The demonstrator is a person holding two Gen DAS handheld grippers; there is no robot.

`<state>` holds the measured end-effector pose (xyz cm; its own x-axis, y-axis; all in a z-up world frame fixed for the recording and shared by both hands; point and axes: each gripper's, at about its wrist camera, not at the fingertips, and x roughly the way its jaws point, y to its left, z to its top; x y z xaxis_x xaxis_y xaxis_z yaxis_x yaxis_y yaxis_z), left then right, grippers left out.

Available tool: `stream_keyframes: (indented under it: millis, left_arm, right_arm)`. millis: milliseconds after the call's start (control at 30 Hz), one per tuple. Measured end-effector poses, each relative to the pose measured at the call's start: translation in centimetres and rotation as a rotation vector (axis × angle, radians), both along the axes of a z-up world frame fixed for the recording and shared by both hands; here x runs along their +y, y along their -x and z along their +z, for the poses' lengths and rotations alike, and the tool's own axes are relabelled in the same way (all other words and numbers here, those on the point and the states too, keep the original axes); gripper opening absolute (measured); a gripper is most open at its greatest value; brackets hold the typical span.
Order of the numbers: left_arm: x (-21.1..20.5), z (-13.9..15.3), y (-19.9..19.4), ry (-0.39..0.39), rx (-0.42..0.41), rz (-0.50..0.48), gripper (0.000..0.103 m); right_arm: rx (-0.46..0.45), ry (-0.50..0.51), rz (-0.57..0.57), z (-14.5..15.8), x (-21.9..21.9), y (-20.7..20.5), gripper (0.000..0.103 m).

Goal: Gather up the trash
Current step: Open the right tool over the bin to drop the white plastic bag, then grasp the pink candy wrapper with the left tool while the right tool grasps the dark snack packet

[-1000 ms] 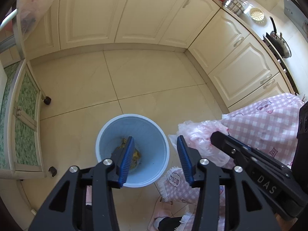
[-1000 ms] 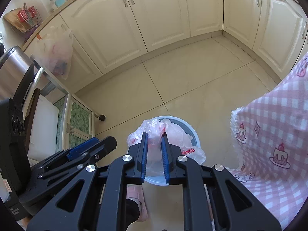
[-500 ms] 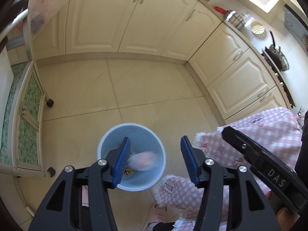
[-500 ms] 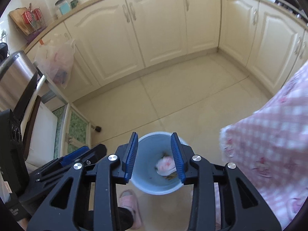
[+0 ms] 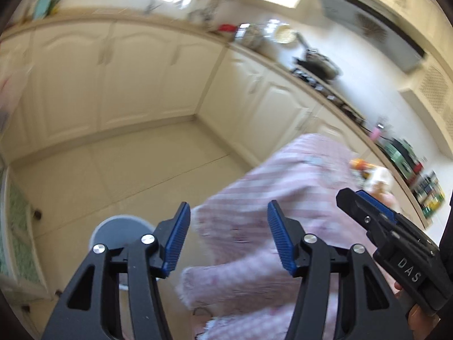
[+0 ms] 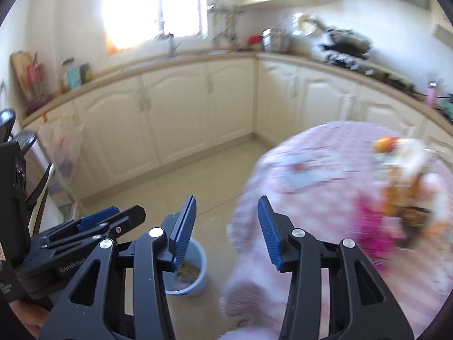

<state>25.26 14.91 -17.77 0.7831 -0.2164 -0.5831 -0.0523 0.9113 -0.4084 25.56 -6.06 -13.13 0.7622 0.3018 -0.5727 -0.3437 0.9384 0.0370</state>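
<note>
Blue ribbed pads face each other across an empty gap on both tools: the right gripper (image 6: 226, 229) has just been opening its jaws and nothing lies between them, and the left gripper (image 5: 228, 238) has likewise just been spreading, released and bare. Past the right jaws, ahead and off to the right, blurred trash (image 6: 402, 187) sits on top of the table (image 6: 320, 170) under a pink checked tablecloth (image 5: 283, 175): orange, white and magenta scraps, soft and crumpled by the look of them, too smeared to name or to give a long axis. From the left wrist view the same heap (image 5: 371, 172) shows beyond the right tool, so the right hand seems the nearer one for the next pick. Below and behind the jaws the pale blue plastic bin (image 6: 195, 269) stands on the cream tiled floor (image 6: 181, 181), close to the table's hem, with yellowish and pale waste already lying in its bottom
</note>
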Motion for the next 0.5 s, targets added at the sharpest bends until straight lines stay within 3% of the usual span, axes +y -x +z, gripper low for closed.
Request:
stream_keyframes:
  millis: [200, 500]
  left_arm:
    - [-10.0, 3.9, 0.4, -0.042, -0.048, -0.159, 0.059]
    - [-19.7, 4.5, -2.1, -0.102, -0.012, -0.296, 0.059]
  right_arm:
    - [-0.079, -0.02, -0.166, 2.4, -9.1, 3.0, 0.049]
    - [-0.044, -0.078, -0.336, 1.6, -18.8, 3.2, 0.052]
